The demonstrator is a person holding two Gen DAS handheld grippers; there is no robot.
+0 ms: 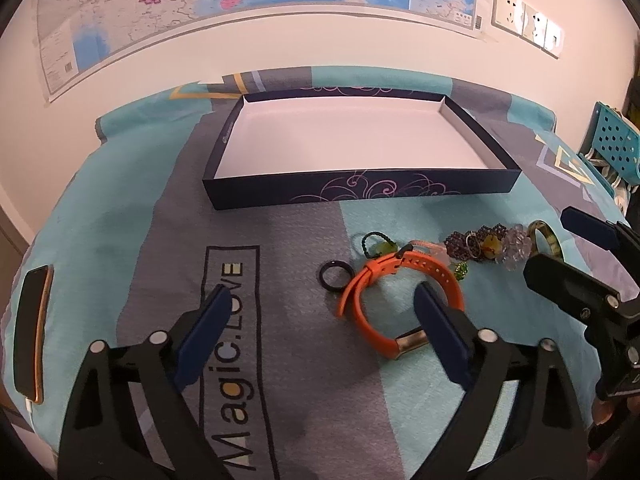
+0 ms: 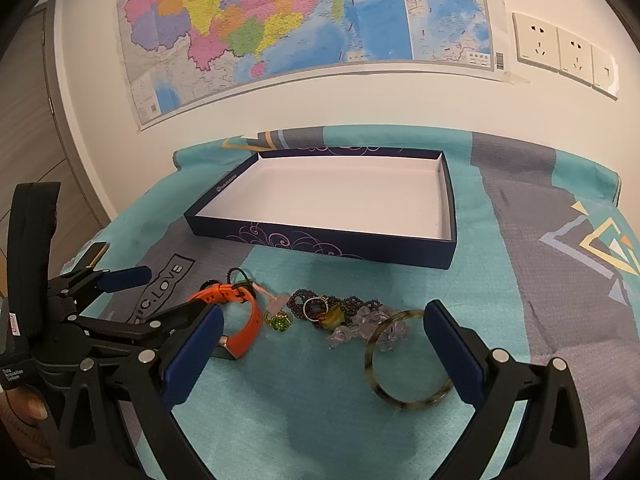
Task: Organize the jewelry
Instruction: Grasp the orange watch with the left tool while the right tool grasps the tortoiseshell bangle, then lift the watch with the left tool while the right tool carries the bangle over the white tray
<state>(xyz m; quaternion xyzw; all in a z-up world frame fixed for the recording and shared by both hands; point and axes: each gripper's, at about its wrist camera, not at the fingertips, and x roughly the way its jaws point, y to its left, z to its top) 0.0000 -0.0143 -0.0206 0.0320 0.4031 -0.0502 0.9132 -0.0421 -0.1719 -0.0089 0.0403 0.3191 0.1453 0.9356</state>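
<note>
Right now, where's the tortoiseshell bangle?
In the right wrist view the tortoiseshell bangle lies flat on the teal cloth, between the open right gripper's fingers, touching the clear bead cluster; it is not in the box.

A room in a home or dormitory, to judge by its furnishings: a large colourful wall map (image 2: pixel 304 28) is taped to a plain cream wall beside a row of white power sockets (image 2: pixel 564 52). The work surface is covered with a soft teal-and-grey blanket (image 2: pixel 520 312) printed with the words "Magic.LOVE", its far edge meeting the wall. A smartphone (image 1: pixel 32 332) lies on the blanket's left side. A wood-grain door or cabinet panel (image 2: pixel 28 120) stands to the left of the map, and a perforated blue plastic chair back or basket (image 1: pixel 614 144) shows at the right edge.
</note>
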